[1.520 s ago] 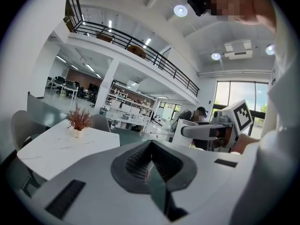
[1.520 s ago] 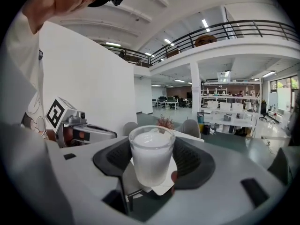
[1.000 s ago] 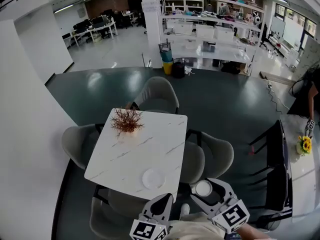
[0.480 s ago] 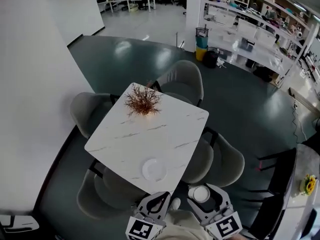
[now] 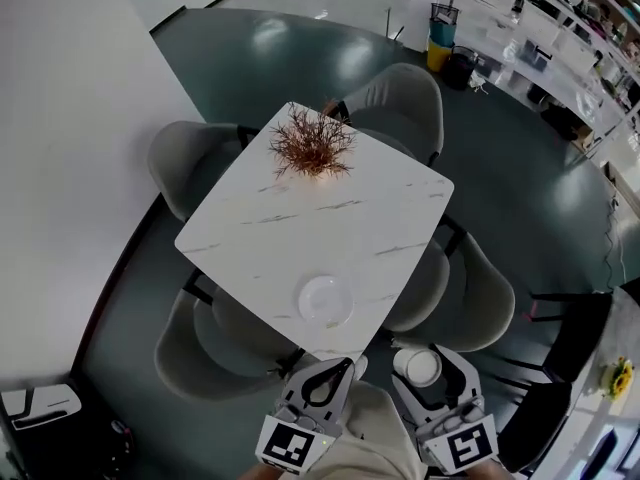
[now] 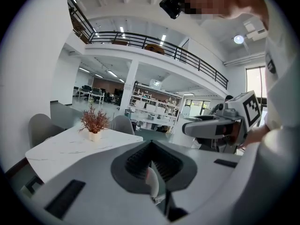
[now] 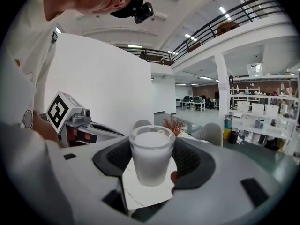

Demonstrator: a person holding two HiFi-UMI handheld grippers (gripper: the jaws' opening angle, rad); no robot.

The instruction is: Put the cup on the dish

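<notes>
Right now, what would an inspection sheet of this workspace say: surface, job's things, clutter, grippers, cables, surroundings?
Surface: white marbled table, mostly bare.
Job's things: white dish empty, near the table's near edge; frosted cup upright, held off the table, short of that edge.
Clutter: one dried reddish plant at the table's far side.
Grippers: right hand-held gripper closed on the cup; left hand-held gripper closed, holding nothing.
Cables: nothing seen on or near the table.
Surroundings: grey chairs on all four sides, dark green floor, white wall to the left.
</notes>
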